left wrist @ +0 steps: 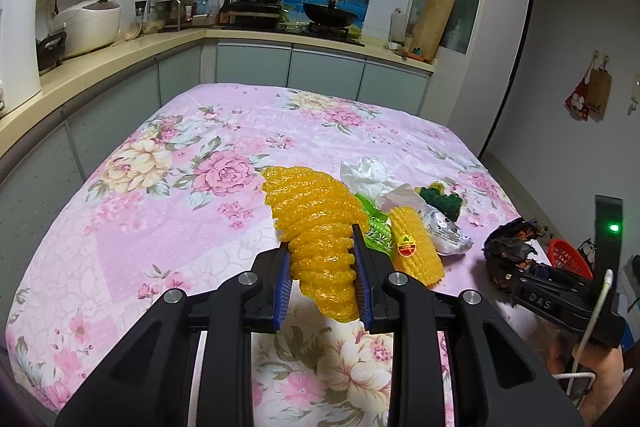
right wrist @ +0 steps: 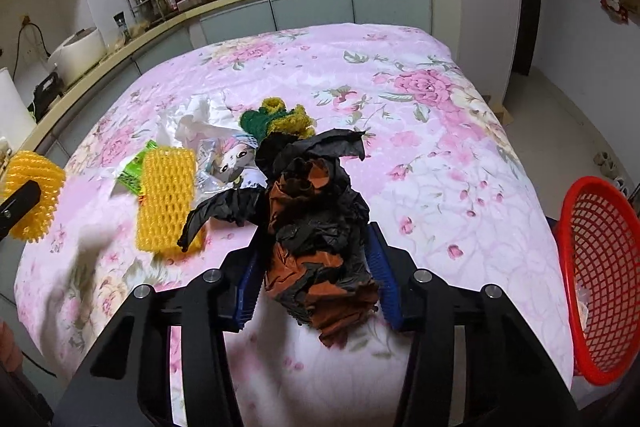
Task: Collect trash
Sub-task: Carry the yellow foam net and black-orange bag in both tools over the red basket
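My left gripper (left wrist: pixel 322 259) is shut on a yellow foam fruit net (left wrist: pixel 310 215) and holds it above the floral tablecloth (left wrist: pixel 160 195). It also shows in the right wrist view (right wrist: pixel 34 193) at the far left. My right gripper (right wrist: pixel 316 267) is shut on a crumpled black and brown wrapper (right wrist: pixel 316 227), also seen in the left wrist view (left wrist: pixel 510 247). On the cloth lie a second yellow foam net (right wrist: pixel 168 195), a green packet (right wrist: pixel 134 173), a printed plastic bag (right wrist: pixel 232 159), a white tissue (left wrist: pixel 366 175) and a green-yellow scrap (right wrist: pixel 276 117).
A red mesh basket (right wrist: pixel 600 267) stands off the table's right edge, also glimpsed in the left wrist view (left wrist: pixel 568 259). A kitchen counter (left wrist: pixel 100 63) with a rice cooker, spice rack and stove runs along the left and back.
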`<state>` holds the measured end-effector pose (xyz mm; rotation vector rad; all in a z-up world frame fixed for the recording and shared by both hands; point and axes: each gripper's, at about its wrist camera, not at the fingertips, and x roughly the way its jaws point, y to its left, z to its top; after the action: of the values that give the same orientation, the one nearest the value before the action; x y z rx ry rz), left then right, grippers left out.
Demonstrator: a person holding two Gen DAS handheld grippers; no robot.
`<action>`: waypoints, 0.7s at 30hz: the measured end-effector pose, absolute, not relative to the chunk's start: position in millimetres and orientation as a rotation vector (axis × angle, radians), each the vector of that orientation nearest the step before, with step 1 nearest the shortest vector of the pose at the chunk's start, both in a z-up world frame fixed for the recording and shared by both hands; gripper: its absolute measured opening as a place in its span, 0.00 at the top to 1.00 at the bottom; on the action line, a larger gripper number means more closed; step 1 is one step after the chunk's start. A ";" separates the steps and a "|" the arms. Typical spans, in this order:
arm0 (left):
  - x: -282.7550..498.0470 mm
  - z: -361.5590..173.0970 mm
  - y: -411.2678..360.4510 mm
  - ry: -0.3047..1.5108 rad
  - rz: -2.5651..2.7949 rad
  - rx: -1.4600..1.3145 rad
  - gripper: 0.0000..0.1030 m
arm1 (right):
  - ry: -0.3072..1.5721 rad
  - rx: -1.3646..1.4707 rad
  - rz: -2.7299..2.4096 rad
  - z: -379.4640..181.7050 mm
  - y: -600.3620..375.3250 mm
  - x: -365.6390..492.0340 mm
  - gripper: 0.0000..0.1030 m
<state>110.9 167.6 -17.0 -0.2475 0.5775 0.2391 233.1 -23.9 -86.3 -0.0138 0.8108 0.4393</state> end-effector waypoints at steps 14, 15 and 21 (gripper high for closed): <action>99.1 -0.4 143.4 0.534 0.233 -0.195 0.76 | 0.656 0.063 0.466 -30.8 -53.0 179.9 0.54; 98.8 1.4 141.2 0.532 0.232 -0.192 0.76 | 0.649 0.067 0.469 -27.9 -54.2 177.0 0.54; 92.4 13.7 126.6 0.505 0.229 -0.154 0.76 | 0.601 0.091 0.489 -10.1 -62.9 158.4 0.54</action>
<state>92.4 126.6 13.7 -0.1536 0.5046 0.2289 158.4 -62.9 -10.1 0.0914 0.6013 0.4889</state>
